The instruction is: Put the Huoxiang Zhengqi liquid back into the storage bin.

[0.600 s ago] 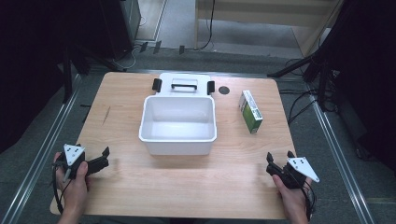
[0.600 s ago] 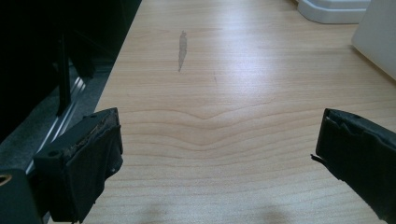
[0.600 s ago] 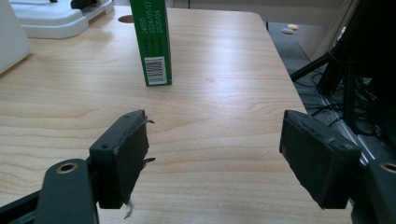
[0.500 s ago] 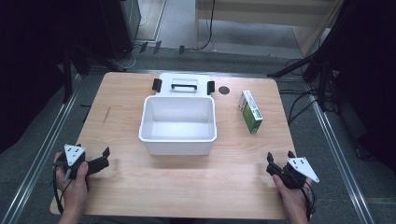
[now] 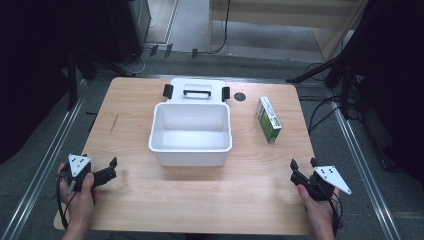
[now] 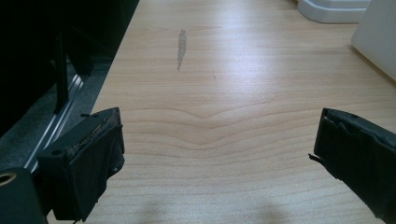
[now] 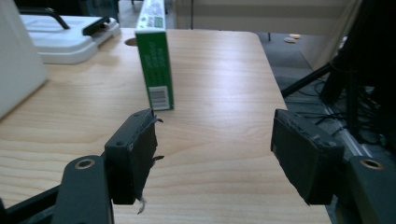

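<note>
Both claws [image 5: 303, 165] agape, seemingly empty-jawed

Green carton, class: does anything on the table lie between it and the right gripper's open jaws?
Nothing visible does. In the right gripper view, bare wood runs from the right gripper to the green carton, which stands upright ahead and slightly left. The white bin sits off to the left, clear of that path.
</note>
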`<state>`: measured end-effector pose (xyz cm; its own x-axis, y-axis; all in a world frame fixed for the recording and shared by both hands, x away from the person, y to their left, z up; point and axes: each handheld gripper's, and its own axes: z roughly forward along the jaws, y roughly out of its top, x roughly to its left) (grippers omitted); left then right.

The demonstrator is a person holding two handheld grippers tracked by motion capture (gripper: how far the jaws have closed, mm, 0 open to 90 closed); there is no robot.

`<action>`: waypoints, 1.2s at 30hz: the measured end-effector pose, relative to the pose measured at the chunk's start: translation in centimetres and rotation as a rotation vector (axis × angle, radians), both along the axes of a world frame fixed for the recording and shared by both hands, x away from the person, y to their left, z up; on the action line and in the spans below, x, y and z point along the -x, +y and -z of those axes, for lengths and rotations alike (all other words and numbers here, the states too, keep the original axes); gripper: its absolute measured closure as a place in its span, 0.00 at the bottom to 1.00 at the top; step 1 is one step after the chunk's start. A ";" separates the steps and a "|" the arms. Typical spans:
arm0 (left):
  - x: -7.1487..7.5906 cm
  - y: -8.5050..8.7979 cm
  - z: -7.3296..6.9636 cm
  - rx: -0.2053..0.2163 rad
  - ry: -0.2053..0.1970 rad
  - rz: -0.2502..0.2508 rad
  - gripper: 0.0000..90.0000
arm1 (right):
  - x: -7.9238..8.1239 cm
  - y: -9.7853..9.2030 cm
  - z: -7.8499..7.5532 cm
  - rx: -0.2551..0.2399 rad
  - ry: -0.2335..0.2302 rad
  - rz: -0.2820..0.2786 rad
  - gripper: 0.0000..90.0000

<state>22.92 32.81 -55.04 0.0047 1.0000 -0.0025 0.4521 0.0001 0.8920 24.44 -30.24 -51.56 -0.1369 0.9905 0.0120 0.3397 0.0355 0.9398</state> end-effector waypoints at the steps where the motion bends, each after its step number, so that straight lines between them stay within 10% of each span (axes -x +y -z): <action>1: 0.0 0.0 0.0 -0.003 0.000 0.001 0.02 | 0.0 0.1 -0.4 -0.005 -0.003 -0.006 0.35; 20: 0.0 0.0 0.0 0.002 0.001 -0.004 0.03 | -4.3 3.7 -5.8 -0.007 0.023 -0.140 0.40; 29: 0.0 0.1 0.0 0.011 0.005 -0.003 0.04 | -9.2 5.2 -8.2 0.019 0.228 -0.211 0.45; 36: 0.0 0.0 0.0 0.002 0.006 0.003 0.04 | -13.9 7.3 -10.0 0.150 0.432 -0.164 0.45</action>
<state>22.88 32.85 -55.03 0.0076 1.0000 -0.0043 0.4575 0.0004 0.8892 38.34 -22.96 -41.59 -0.3055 0.9514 -0.0396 0.6760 0.2460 0.6946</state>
